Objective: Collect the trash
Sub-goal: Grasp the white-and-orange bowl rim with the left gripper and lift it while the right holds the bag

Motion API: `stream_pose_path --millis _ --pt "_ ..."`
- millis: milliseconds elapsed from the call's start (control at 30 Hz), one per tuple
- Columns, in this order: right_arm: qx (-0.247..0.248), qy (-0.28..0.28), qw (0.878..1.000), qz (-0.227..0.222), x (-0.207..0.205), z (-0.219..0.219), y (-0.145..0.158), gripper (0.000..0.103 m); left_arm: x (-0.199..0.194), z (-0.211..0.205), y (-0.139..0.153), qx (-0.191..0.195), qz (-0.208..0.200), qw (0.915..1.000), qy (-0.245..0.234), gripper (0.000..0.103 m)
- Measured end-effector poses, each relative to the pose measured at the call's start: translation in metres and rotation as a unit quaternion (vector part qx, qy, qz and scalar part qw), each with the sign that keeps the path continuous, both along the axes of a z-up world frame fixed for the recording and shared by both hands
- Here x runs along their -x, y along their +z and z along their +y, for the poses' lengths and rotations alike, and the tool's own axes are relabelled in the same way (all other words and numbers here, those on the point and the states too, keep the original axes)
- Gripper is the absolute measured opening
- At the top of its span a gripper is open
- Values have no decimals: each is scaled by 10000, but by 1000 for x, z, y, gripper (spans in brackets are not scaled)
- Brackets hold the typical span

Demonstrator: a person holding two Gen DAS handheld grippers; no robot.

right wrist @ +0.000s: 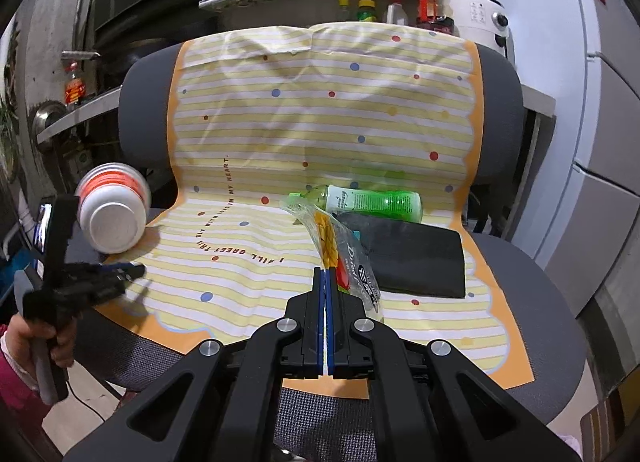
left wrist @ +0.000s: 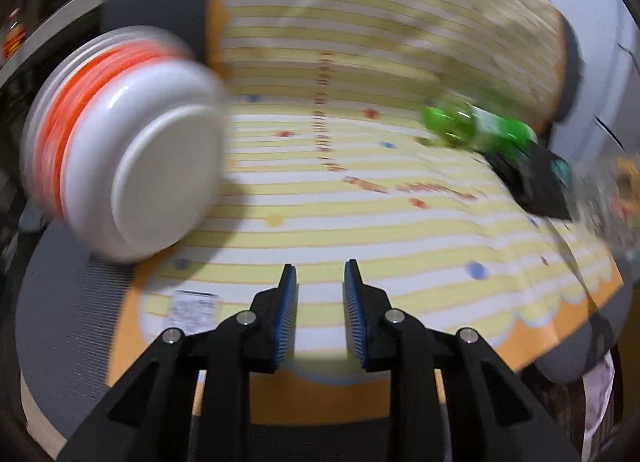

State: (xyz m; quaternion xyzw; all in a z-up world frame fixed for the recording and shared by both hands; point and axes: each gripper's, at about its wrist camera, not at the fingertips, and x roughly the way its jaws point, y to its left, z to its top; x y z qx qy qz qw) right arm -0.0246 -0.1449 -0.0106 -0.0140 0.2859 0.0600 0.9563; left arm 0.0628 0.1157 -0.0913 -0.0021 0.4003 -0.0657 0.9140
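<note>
The left gripper (left wrist: 320, 274) hangs low over the front of the striped sheet (left wrist: 360, 221), jaws a little apart with nothing between them. No catch yet, so this reads as the approach step. The cup (left wrist: 132, 157), white with an orange band, lies on its side at the sheet's left edge, up and to the left of that claw and clear of it.

Over on the right, the right gripper (right wrist: 325, 274) has its pads pressed flat together, empty, tips just beside the near end of the clear wrapper (right wrist: 340, 250). Behind the wrapper lies the green bottle (right wrist: 372, 201) on its side, with the black wallet (right wrist: 416, 258) just in front of it, to the right of the wrapper.

Next move, most likely: the left claw must swing left and spread wider, since the cup looks far broader than the gap. On its side, the cup may roll off the chair (right wrist: 520, 262).
</note>
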Motion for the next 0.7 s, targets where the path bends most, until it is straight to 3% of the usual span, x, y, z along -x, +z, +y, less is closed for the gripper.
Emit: stream_pose_path --millis 100,167,267,533,700 --pt "4 4 10000 18 -2 -1 1 1 20 -2 17 260 -223 9993 -133 32" --pt "-36 30 10000 14 -3 -1 2 1 36 11 37 334 -483 9983 32 45" --pt "-69 81 9999 -14 -4 4 2 1 57 33 63 451 -781 9957 209 51" --pt "-46 156 9999 50 -2 11 -2 1 92 83 107 717 -1535 9811 931 52" --pt "-70 116 9999 44 -2 9 -2 1 78 109 108 391 -1536 9750 1555 52"
